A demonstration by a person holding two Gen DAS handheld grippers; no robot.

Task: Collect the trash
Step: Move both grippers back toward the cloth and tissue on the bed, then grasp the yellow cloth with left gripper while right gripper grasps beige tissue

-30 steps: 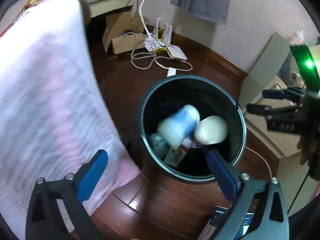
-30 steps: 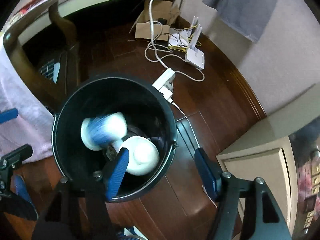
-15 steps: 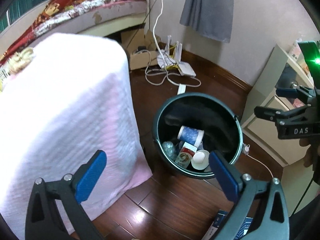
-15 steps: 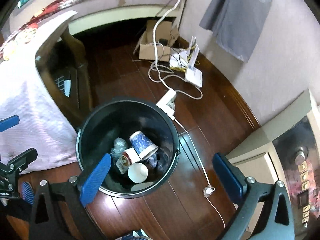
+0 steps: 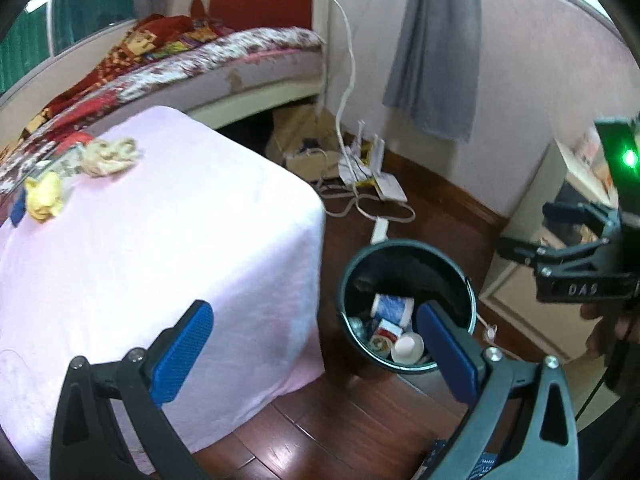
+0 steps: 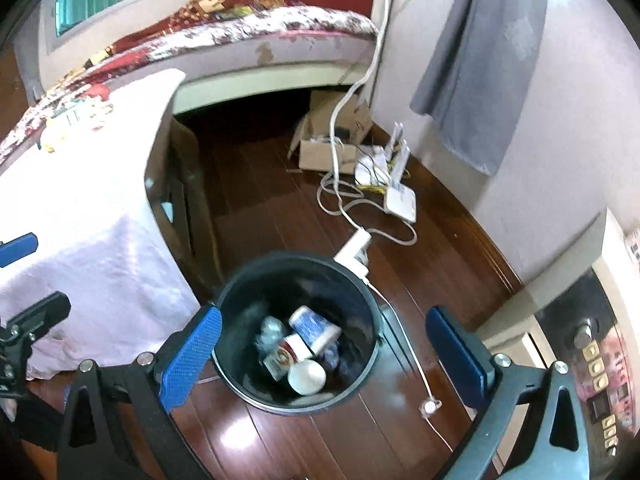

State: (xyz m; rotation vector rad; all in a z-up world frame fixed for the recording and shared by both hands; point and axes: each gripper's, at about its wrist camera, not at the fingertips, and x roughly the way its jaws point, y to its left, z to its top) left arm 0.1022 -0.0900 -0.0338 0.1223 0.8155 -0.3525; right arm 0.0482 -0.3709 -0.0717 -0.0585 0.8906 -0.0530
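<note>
— While both claws hang wide and empty, what lies below you?
— Bin (image 6: 297,398) on bare floor (image 6: 260,208), cups (image 6: 316,326) inside; your left claw (image 5: 316,354), right claw (image 6: 322,352) above it.
— Obstacles?
— Desk (image 5: 168,248) edge beside the bin; cables (image 6: 360,216) behind; crumpled tissue (image 5: 108,156) on your desk.

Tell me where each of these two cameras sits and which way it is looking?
Left wrist view: sits on the left gripper, looks down past its open jaws at the pink-covered table and the bin; the right gripper and a hand show at right.
Right wrist view: sits on the right gripper, looks down into the bin; the left gripper shows at left.
Shared: bin, table, bed.
</note>
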